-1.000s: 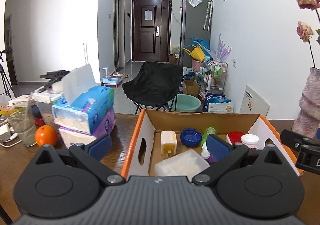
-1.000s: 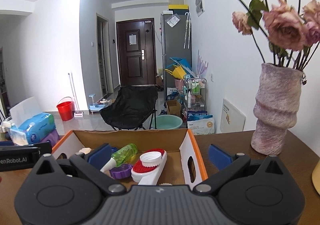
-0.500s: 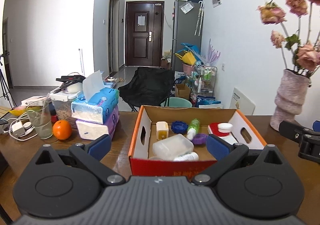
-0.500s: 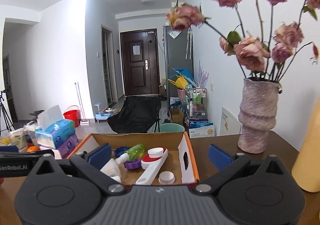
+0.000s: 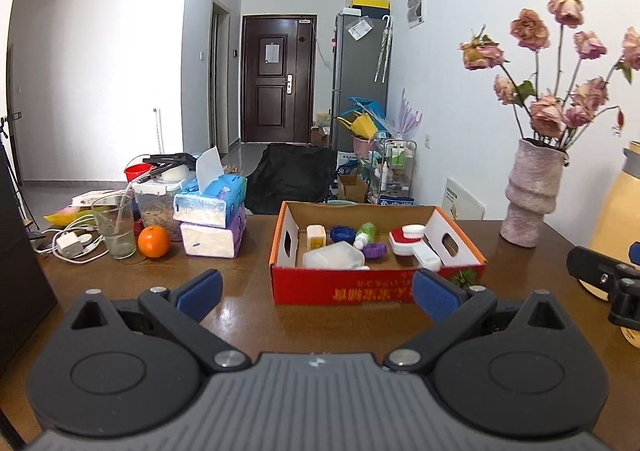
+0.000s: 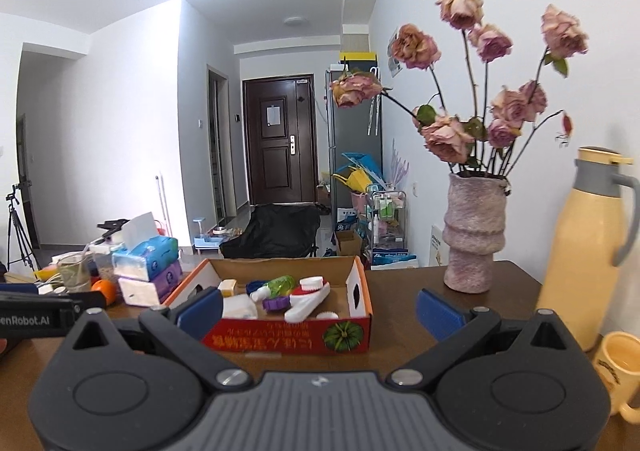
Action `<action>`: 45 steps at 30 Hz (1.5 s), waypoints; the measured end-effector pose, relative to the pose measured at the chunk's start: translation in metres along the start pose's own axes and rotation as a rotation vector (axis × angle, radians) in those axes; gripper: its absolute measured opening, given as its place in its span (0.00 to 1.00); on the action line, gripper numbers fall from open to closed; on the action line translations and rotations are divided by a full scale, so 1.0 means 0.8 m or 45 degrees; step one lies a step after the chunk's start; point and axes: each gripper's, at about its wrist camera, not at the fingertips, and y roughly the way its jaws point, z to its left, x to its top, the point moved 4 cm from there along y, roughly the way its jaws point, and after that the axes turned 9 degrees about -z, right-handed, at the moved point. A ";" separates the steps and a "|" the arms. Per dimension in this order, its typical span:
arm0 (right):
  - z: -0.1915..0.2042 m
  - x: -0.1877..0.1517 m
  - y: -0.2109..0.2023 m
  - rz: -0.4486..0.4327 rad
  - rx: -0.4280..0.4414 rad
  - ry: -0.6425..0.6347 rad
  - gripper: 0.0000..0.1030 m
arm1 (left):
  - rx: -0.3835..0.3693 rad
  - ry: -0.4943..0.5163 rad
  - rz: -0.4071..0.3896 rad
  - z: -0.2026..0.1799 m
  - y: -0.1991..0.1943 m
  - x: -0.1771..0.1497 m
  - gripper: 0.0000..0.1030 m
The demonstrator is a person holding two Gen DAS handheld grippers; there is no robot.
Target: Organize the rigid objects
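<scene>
A red and orange cardboard box [image 5: 376, 289] [image 6: 288, 337] stands on the brown table. Inside lie a clear plastic container [image 5: 334, 255], a small cream bottle [image 5: 316, 235], a blue lid [image 5: 341, 233], a green bottle [image 5: 366, 233] [image 6: 278, 286], a purple cap [image 5: 375, 249] [image 6: 276, 303] and a red and white brush [image 5: 408, 241] [image 6: 308, 297]. My left gripper [image 5: 318, 293] is open and empty, a short way in front of the box. My right gripper [image 6: 320, 309] is open and empty too, near the box's front right corner.
Left of the box are stacked tissue packs [image 5: 212, 219], an orange [image 5: 154, 242], a glass [image 5: 114, 227] and a charger with cables [image 5: 68, 243]. To the right stand a vase of dried roses [image 6: 474, 235], a cream thermos [image 6: 580, 251] and a mug [image 6: 620, 375].
Both grippers have drawn back from over the box toward the table's near side. The whole box and more of the table now show. Both stayed open.
</scene>
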 end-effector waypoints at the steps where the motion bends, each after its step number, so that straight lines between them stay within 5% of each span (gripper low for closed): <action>1: 0.000 0.000 -0.012 -0.005 -0.002 0.000 1.00 | -0.001 0.002 -0.001 0.000 -0.010 -0.002 1.00; 24: 0.015 -0.030 -0.232 -0.033 -0.032 -0.024 1.00 | -0.018 0.023 -0.049 0.007 -0.234 -0.065 1.00; 45: 0.012 -0.034 -0.281 -0.067 -0.057 -0.035 1.00 | -0.045 0.026 -0.088 -0.004 -0.278 -0.074 1.00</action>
